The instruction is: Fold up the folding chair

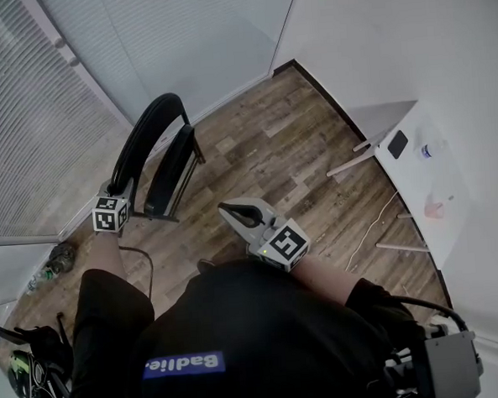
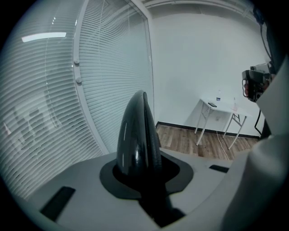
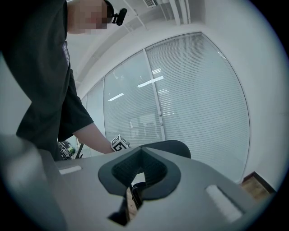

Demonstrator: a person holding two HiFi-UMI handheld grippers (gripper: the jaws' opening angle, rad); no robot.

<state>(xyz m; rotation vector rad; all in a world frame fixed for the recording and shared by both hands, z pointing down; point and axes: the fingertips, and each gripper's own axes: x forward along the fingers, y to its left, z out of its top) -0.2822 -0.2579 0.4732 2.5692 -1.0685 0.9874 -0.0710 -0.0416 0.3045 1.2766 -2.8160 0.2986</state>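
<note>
One folding chair's backrest [image 2: 137, 135] seems clamped in left hand-held gripper [image 1: 119, 193], apart from closed right hand-held gripper [image 1: 229, 210].

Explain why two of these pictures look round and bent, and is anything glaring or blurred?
Left gripper view: wide-angle lens, dark corners, blinds bowed, bright streaks on the glossy chair back. Right gripper view: same bending, window frame curved, light bars bright in the glass, one mosaic patch added afterwards. Head view: soft even light, floor sharp.
</note>
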